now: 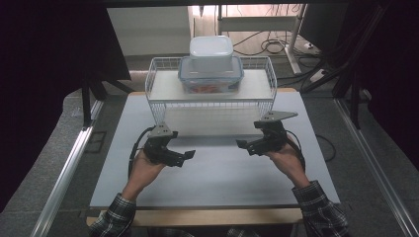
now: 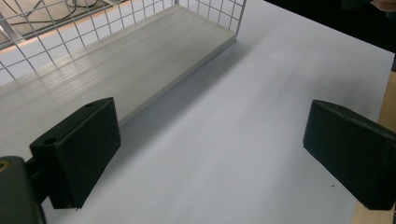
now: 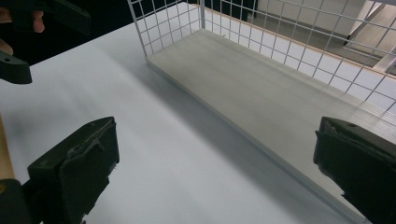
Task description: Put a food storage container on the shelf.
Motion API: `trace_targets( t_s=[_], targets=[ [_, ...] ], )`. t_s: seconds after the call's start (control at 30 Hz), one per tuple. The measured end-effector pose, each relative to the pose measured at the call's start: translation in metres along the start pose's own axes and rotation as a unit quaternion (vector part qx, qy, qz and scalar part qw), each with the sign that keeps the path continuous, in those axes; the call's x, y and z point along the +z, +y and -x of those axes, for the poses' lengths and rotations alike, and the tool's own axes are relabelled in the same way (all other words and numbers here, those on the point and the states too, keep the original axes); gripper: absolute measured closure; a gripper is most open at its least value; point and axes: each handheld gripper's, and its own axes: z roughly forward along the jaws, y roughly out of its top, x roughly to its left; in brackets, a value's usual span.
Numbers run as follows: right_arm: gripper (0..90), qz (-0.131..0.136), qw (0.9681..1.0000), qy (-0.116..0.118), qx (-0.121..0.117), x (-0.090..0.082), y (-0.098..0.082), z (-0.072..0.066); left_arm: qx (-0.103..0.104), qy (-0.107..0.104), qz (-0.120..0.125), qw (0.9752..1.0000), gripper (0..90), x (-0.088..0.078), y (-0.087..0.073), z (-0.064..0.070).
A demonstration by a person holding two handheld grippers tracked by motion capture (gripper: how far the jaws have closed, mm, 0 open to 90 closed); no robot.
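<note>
A white wire rack [image 1: 212,96] stands at the back middle of the white table [image 1: 212,177]. On its top shelf sits a clear box with a blue-rimmed lid [image 1: 211,76] holding something orange. A white lidded box [image 1: 211,52] is stacked on that. My left gripper [image 1: 187,156] hovers over the table in front of the rack's left end, open and empty, jaws pointing right. My right gripper [image 1: 243,144] mirrors it at the rack's right end, open and empty. The rack's pale lower board [image 2: 116,70] [image 3: 261,88] lies bare beyond my left gripper [image 2: 210,149] and my right gripper [image 3: 215,172].
Aluminium rails [image 1: 69,168] run along both sides of the table. A wooden strip [image 1: 197,216] edges the table's front. Cables [image 1: 272,45] lie on the floor behind the rack. The other hand's gripper [image 3: 16,70] shows at the top left of the right gripper view.
</note>
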Motion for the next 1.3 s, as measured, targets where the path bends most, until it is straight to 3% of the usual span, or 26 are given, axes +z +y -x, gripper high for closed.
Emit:
trace_targets(
  t_s=[0.63, 1.3],
  targets=[
    [0.3, 0.002, 1.0, -0.005, 0.001, -0.017, -0.015, -0.007, -0.004, 0.019, 0.007, 0.9998, 3.8, -0.013, -0.018, 0.009],
    [0.4, -0.007, 0.9997, -0.02, 0.012, -0.021, -0.043, -0.004, -0.027, 0.036, 0.006, 0.999, 3.8, -0.021, -0.051, 0.003]
  ],
)
